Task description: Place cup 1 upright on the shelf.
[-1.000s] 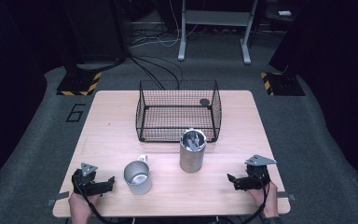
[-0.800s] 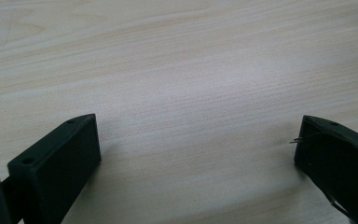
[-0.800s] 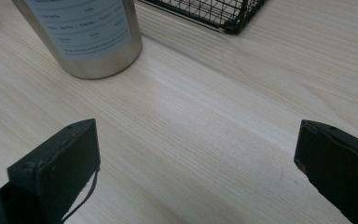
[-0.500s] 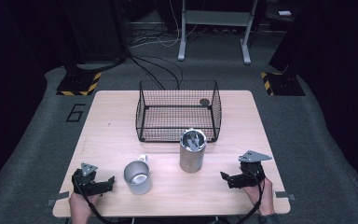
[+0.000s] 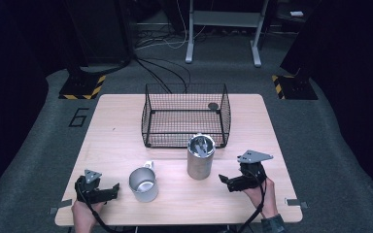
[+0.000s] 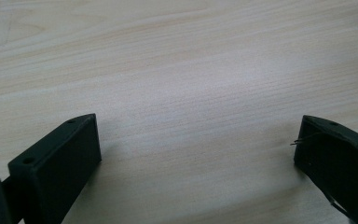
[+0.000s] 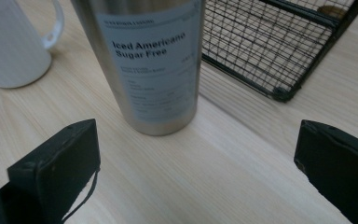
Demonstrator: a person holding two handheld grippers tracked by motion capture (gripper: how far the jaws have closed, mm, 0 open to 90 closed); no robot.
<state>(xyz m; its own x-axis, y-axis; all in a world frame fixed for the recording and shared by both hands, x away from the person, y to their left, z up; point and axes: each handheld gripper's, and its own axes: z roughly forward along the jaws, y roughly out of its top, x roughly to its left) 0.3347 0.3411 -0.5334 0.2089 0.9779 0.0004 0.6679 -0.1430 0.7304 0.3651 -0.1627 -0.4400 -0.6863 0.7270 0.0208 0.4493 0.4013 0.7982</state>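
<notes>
- The steel tumbler [image 7: 151, 60] carries a pale label that reads "Iced Americano" over "Sugar Free"; the smaller lines beneath are too fine to read.
- On the dark floor left of the table [image 5: 267, 121], a painted mark [image 5: 79, 117] reads as a "6".
- The tumbler [image 5: 200, 158] stands upright with its long axis vertical and its open mouth up, on the near half of the table just in front of the wire basket's [image 5: 184, 116] near right corner.
- Something metallic lies inside the tumbler's mouth in the high view, possibly a folded utensil, though it is too small to be sure.
- The label faces the right gripper [image 5: 228, 182], whose jaws point leftward at the tumbler's base and are spread wide with nothing between them.
- In the right gripper view the tumbler stands ahead of the gap, nearer the left jaw and clear of both.
- The metal mug [image 5: 143, 184] sits upright to the tumbler's left, near but apart from it, with its white handle turned toward the far side of the table.
- The left gripper [image 5: 111, 192] rests low at the near left of the table, pointing right toward the mug, jaws held wide apart over bare wood.
- A small dark round object [image 5: 213, 106] lies in the basket's far right corner.
</notes>
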